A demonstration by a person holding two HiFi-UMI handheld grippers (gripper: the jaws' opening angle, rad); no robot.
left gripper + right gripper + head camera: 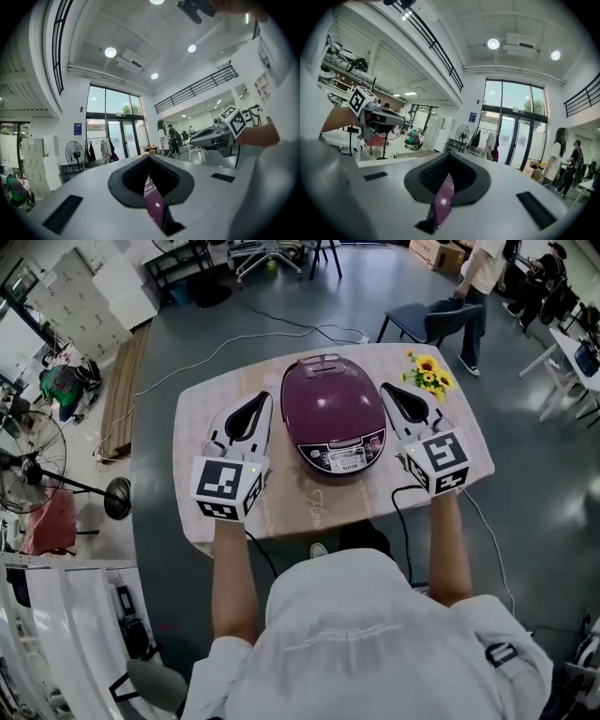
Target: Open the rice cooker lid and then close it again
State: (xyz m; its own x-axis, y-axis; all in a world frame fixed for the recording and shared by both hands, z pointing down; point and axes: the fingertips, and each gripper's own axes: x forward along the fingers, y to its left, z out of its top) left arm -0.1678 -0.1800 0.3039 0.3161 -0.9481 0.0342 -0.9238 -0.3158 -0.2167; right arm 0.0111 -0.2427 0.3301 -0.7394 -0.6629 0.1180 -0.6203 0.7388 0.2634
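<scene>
Rice cooker (335, 418), lid down, is flanked evenly by left gripper (255, 404) and right gripper (392, 393), both jaws pinched shut, empty

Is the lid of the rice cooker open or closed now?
Closed. In the head view the purple lid lies flat on the rice cooker, with no gap showing.

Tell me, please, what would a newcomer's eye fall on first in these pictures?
The dark purple rice cooker, closed, stands in the middle of the pale table and draws the eye first. The left gripper and the right gripper, both shut, flank it, one at each side. A bunch of yellow sunflowers is at the table's far right corner.
</scene>
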